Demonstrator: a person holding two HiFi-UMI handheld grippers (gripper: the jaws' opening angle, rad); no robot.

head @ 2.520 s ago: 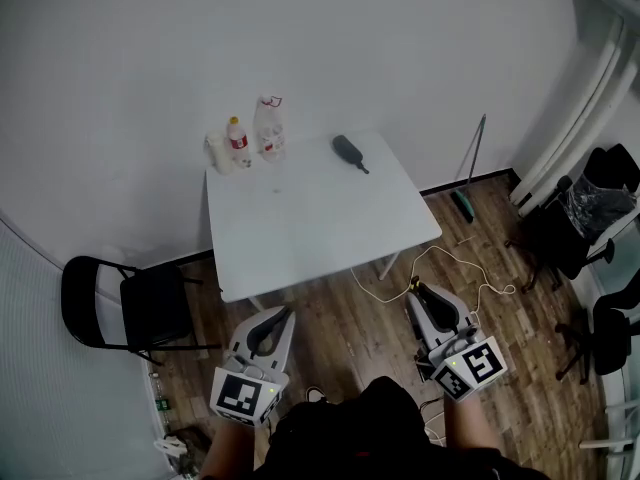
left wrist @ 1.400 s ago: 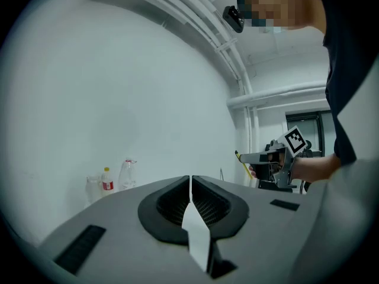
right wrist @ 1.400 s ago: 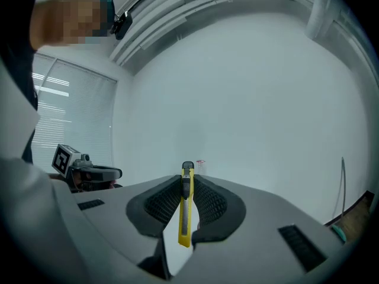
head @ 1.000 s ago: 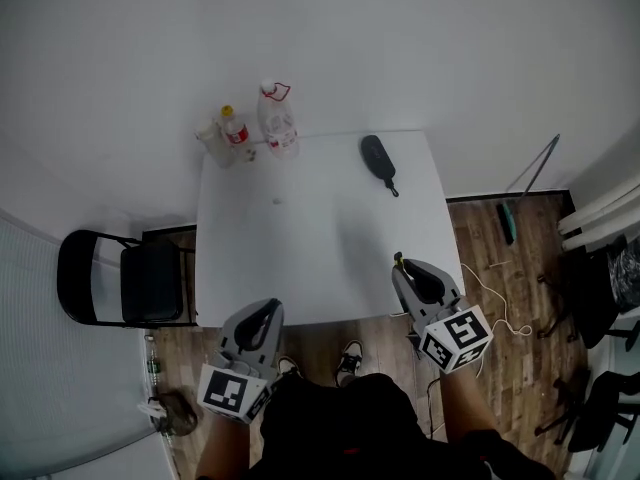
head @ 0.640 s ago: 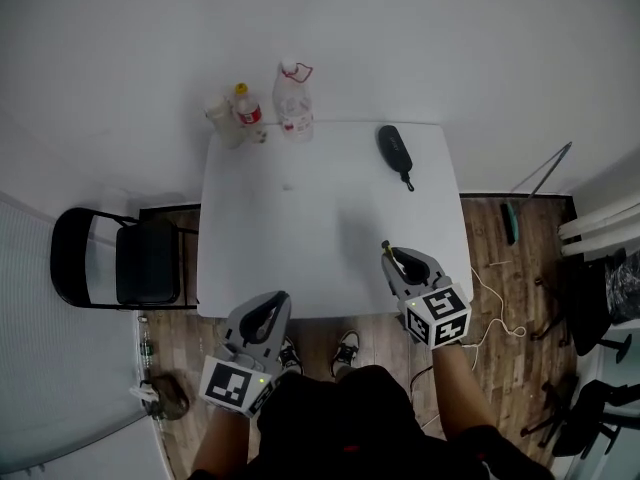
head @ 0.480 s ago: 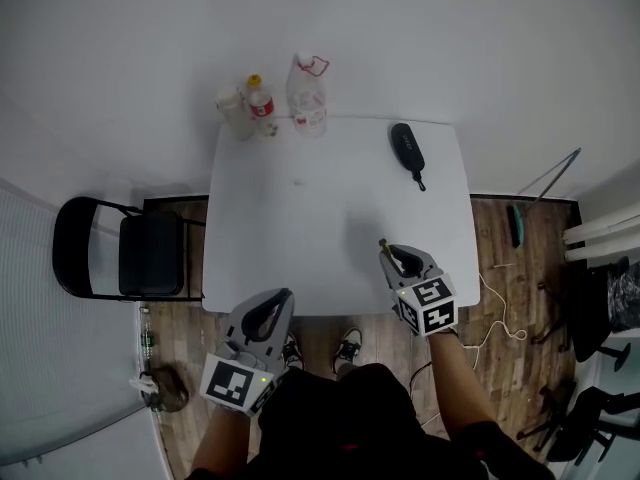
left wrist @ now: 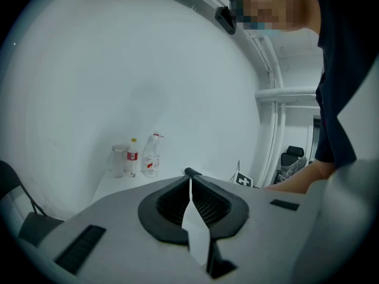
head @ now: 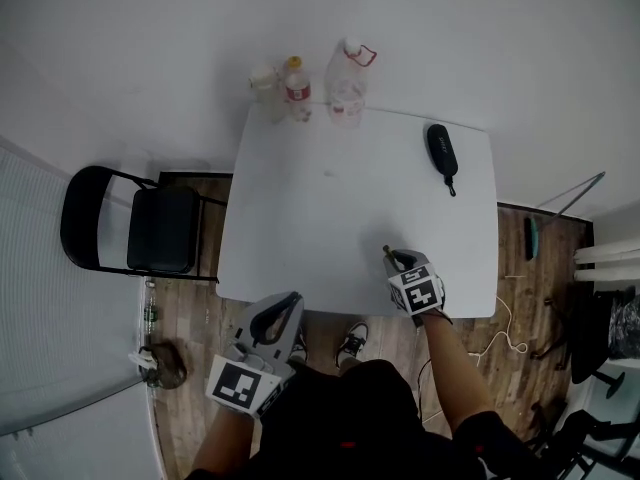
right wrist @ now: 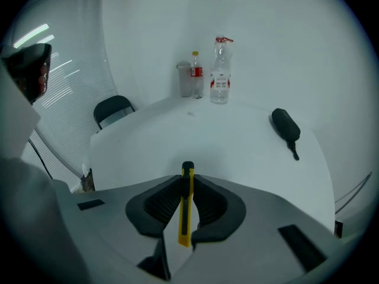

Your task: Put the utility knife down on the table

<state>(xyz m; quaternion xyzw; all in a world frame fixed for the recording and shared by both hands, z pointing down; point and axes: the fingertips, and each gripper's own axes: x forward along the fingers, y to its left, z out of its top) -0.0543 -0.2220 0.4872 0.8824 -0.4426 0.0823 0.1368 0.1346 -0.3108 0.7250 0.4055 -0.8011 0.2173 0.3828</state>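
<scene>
Utility knife (right wrist: 186, 209): yellow body, dark tip, clamped between the pads of the right tongs (right wrist: 187, 179) and lying lengthwise along the jaws, with the dark tip poking out just past the jaw ends. In the head view the right tongs (head: 392, 258) point steeply down over the white bench (head: 330, 228), close to its near edge and toward its right side, and the knife (head: 387, 253) shows as a short stub at their front. Whether the knife tip touches the bench top cannot be told. Left tongs (left wrist: 190, 179): jaws together, nothing between them. In the head view the left tongs (head: 290, 303) hang off the bench, just short of its near edge, over the wooden floor (head: 190, 318), pointing roughly toward the bench. Along the far edge of the bench, by the wall, stand three things in a row: a translucent cup (head: 265, 86), a small bottle with yellow cap and red label (head: 296, 90), and a taller clear bottle with a red tag at its neck (head: 348, 86). A black oblong object with a short tail (head: 440, 151) lies flat near the far right corner, well apart from the knife. A black folding chair (head: 150, 230) stands just beside the left edge of the bench. A white cable (head: 505, 328) lies on the floor near the front right corner of the bench.
</scene>
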